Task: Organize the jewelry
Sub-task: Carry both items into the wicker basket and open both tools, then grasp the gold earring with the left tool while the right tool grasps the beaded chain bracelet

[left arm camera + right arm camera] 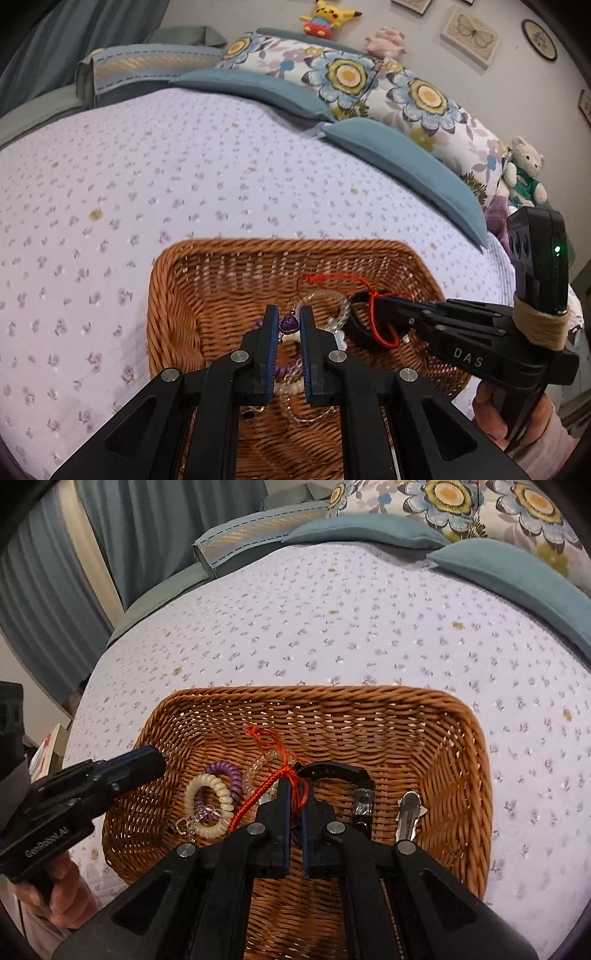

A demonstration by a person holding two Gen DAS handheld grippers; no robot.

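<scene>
A brown wicker basket point(173, 295) point(461, 746) sits on the bed with jewelry in it. My left gripper point(289, 314) hangs over it, jaws slightly apart around a purple pendant point(289, 325); contact is unclear. My right gripper point(295, 790) point(369, 306) is shut on a red cord bracelet point(258, 801) point(384, 332). Cream point(212, 805) and purple point(229, 771) coil hair ties, clear beads point(255, 768), a black band point(332, 768) and a silver hair clip point(408, 816) lie inside.
The bed has a lilac floral sheet point(147, 177), teal pillows point(406, 158) and a flowered cushion point(369, 81) at the head. Stuffed toys point(524, 170) sit at the right. Curtains point(147, 528) hang behind.
</scene>
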